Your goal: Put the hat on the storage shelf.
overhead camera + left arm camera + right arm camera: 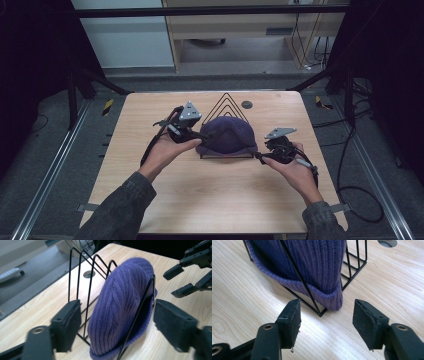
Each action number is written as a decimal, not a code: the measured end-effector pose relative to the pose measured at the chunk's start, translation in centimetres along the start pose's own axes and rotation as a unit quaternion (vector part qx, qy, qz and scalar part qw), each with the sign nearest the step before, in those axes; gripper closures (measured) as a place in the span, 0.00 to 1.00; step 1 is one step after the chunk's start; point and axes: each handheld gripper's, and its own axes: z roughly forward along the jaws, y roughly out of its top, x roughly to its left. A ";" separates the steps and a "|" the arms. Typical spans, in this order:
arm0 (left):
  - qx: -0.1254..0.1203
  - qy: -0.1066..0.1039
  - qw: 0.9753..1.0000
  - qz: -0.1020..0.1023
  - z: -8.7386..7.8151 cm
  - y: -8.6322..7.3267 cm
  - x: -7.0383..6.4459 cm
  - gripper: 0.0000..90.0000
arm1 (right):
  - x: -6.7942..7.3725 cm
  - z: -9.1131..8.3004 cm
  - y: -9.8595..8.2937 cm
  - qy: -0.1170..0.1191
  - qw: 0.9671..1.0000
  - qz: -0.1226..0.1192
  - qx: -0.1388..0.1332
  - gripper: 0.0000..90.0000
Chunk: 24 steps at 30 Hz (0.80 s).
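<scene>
A purple knitted beanie [227,135] [120,302] [317,262] is draped over a black wire rack [225,156] [79,272] [297,272] of upright triangles, mid-table. My left gripper [199,137] [117,322] is open at the hat's left side, one jaw on each side of the hat and its front wire. My right gripper [257,156] [325,317] is open low over the table. It faces the rack's near right corner and the hat's folded brim, touching neither. The left gripper view also catches the right gripper [183,277], open beyond the hat.
The light wooden table [210,200] has a round cable hole [246,104] [87,274] [388,242] behind the rack. Bare wood lies in front of the rack and at both sides. Black frame posts and floor cables [350,190] surround the table.
</scene>
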 end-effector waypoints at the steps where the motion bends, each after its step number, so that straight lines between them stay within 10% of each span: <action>1: 0.004 -0.002 1.000 -0.003 -0.1 -0.1 -0.1 0.21 | 0.0 -0.1 0.0 -0.001 1.000 -0.001 0.000 0.42; 24: 0.019 -0.015 1.000 -0.012 -1.0 -1.8 -1.8 0.07 | 2.5 -1.2 -0.7 -0.015 1.000 0.005 -0.013 0.16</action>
